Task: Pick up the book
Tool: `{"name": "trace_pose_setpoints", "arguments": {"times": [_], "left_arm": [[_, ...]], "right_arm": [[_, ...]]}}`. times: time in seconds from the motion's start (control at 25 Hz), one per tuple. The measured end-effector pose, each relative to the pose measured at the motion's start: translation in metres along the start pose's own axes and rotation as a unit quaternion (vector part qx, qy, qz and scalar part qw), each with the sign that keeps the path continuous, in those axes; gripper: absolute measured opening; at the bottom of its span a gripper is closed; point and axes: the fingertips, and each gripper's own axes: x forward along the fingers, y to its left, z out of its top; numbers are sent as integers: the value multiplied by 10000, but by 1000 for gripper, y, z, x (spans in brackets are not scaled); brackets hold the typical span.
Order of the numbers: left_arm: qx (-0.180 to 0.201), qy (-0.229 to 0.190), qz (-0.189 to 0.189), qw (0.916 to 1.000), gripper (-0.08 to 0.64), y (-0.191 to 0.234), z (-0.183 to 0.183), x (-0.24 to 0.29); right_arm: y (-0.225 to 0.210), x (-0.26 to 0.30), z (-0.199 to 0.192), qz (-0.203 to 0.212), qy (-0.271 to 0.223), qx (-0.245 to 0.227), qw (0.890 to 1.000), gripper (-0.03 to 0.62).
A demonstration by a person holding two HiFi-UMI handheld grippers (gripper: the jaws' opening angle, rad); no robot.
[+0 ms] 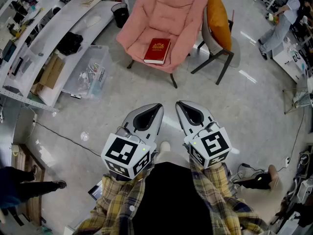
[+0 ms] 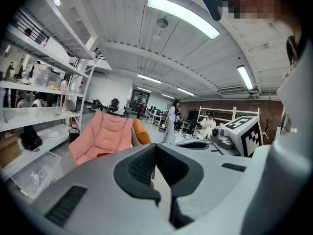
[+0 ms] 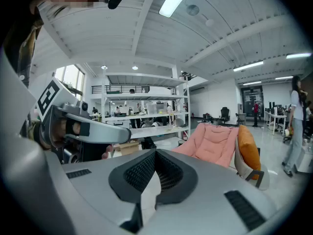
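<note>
Grey left gripper and right gripper side by side, angled slightly down, jaws closed, empty

Bright, even indoor light from long ceiling strip lights, slightly blown out in both gripper views; shadows are soft, with pale glare streaks on the glossy floor toward the head view's right edge. All three views are fisheye: straight lines bow near the edges, and the gripper views go black in the corners. The left tongs and right tongs sit right at their lenses and read a bit soft, background reasonably sharp.
</note>
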Motion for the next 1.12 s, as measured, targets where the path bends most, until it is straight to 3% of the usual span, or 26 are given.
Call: {"name": "trace_pose_setpoints", "arguments": {"times": [0.76, 1.12], "left_arm": [[-83, -3, 273, 9996, 3, -11, -14, 6], [-115, 38, 196, 9997, 3, 42, -4, 28]], "right_arm": [[-4, -15, -21, 286, -49, -57, 9996, 13], [-17, 40, -16, 238, 14, 0, 9997, 14]]}}
